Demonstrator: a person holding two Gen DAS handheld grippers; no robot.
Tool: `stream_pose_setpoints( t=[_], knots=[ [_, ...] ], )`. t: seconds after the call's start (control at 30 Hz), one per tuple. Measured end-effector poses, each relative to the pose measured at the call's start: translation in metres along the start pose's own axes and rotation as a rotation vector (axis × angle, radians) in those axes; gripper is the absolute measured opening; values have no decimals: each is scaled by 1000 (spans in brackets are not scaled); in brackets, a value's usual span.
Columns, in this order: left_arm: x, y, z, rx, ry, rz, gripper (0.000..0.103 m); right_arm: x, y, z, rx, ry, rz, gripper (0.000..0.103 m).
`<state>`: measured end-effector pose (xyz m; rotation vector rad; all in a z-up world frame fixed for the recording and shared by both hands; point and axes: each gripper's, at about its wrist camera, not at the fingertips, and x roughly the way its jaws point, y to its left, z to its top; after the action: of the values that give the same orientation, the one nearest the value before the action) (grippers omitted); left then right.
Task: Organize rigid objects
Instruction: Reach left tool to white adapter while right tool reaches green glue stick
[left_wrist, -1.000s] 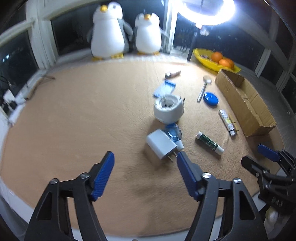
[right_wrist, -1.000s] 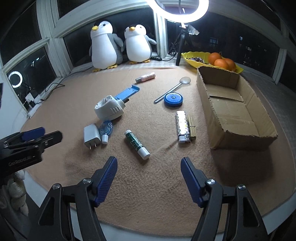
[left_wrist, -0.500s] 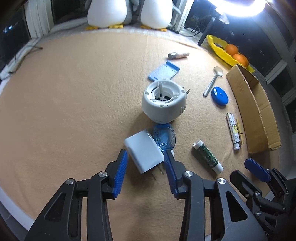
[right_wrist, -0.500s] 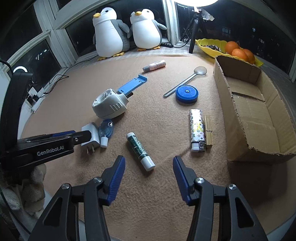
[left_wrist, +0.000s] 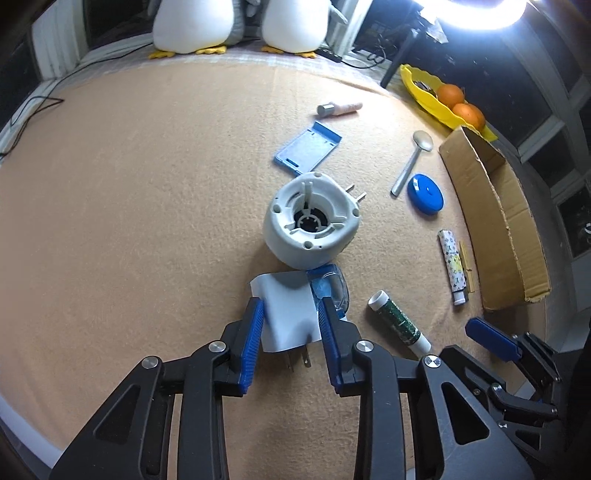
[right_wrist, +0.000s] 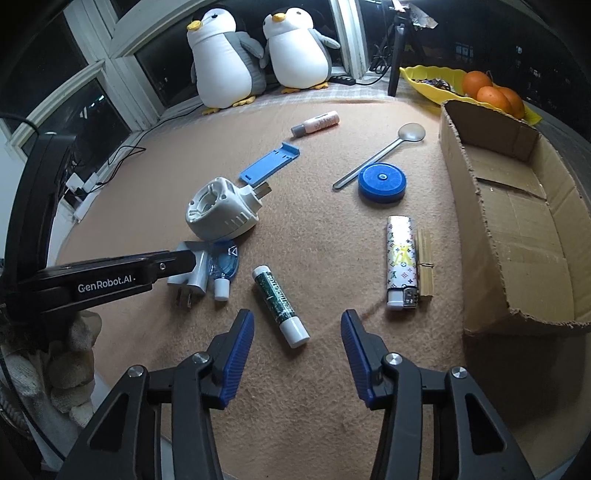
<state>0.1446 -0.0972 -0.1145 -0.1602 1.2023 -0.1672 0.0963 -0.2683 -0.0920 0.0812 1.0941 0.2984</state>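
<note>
My left gripper is closed around a white plug adapter lying on the tan mat; its blue pads press both sides. The adapter also shows in the right wrist view, with the left gripper on it. A blue clear dispenser touches the adapter's right side. My right gripper is open and empty, just short of a green lip-balm tube. An empty cardboard box stands at the right.
A white round appliance, blue flat holder, pink tube, spoon, blue lid, patterned lighter with a stick bundle lie on the mat. Two plush penguins and a yellow fruit tray stand at the back.
My left gripper moved forward and down onto the white adapter and its jaws narrowed onto it. My right gripper moved forward toward the green tube and its jaws narrowed somewhat.
</note>
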Motion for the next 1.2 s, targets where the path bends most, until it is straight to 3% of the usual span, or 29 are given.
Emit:
stream_pose_setpoints(
  t=[0.23, 0.4, 0.53, 0.63, 0.77, 0.9, 1.2],
  knots=[
    [9, -8, 1, 80, 32, 18, 38, 15, 4, 10, -43, 43, 7, 40],
    [12, -11, 2, 117, 45, 75, 46, 26, 7, 14, -54, 99, 2, 37],
    [20, -10, 9, 127, 84, 89, 46, 37, 7, 21, -43, 144, 3, 34],
    [30, -5, 10, 105, 142, 58, 43, 43, 5, 28, -31, 165, 10, 34],
    [29, -2, 11, 118, 134, 54, 35, 52, 6, 31, -40, 198, 7, 34],
    [26, 3, 9, 133, 132, 54, 34, 58, 13, 36, -79, 220, -5, 34],
    [22, 13, 8, 115, 124, 49, 34, 70, 26, 44, -149, 260, -43, 22]
  ],
)
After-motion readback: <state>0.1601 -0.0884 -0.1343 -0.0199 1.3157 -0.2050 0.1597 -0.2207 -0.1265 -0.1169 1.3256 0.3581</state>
